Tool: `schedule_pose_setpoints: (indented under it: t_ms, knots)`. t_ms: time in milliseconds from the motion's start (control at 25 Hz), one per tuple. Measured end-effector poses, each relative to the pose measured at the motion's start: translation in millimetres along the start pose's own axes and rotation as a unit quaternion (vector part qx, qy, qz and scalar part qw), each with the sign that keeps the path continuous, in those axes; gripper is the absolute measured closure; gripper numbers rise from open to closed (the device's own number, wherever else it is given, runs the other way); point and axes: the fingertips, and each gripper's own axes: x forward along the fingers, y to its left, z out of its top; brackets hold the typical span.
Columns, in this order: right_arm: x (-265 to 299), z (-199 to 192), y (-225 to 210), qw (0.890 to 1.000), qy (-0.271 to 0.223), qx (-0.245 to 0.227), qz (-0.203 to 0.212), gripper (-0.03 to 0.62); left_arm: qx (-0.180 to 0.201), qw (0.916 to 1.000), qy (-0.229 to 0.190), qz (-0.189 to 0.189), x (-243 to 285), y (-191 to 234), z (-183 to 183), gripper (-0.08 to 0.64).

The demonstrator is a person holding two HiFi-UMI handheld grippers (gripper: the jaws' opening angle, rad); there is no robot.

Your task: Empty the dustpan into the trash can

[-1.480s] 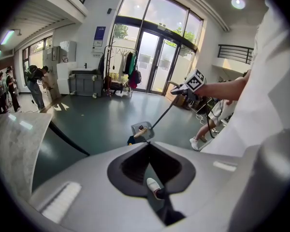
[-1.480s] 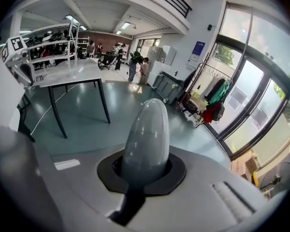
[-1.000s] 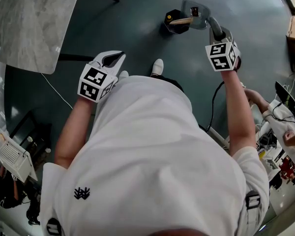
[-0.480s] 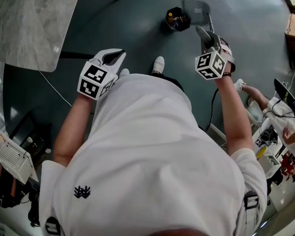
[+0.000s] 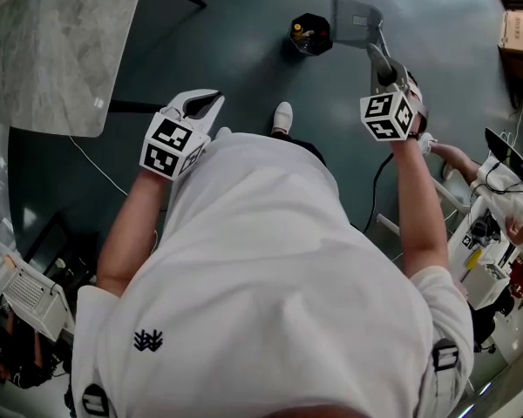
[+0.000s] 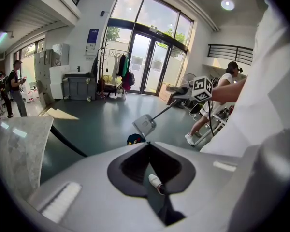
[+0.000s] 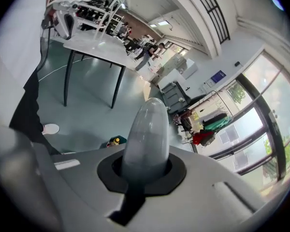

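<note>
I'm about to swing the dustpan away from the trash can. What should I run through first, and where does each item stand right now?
1. Grip: the right gripper is closed on the dustpan handle. Ok.
2. Contents: the dustpan looks bare in the head view. Ok, as far as that view shows.
3. Clearance: the dustpan hangs close beside the trash can. Whether they touch, cannot tell.
4. Can position: the trash can stands upright with scraps inside. Ok.
5. Spare hand: the left gripper has its jaws together and holds nothing. Ok.
</note>
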Motion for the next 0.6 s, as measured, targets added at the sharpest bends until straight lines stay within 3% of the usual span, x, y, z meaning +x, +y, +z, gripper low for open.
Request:
schedule_pose_setpoints:
  t_ms: [160, 320, 440, 600]
  knots:
    - [-25, -14, -15, 0.997, 0.017, 0.076, -0.024, 0.589, 0.01, 0.9999, -0.004, -0.009, -8, 0, -4, 0.503]
    - [-62, -37, -15, 0.986, 0.039, 0.152, -0.057, 0.589, 0.026, 0.9993, -0.007, -0.024, -19, -2, -12, 0.503]
    - [-98, -55, -7, 0.973, 0.06, 0.21, -0.081, 0.591, 0.038, 0.9986, -0.008, -0.036, -31, -5, -23, 0.503]
    - [-147, -85, 16, 0.946, 0.088, 0.292, -0.11, 0.591, 0.052, 0.997, -0.005, -0.058, -44, -7, -44, 0.503]
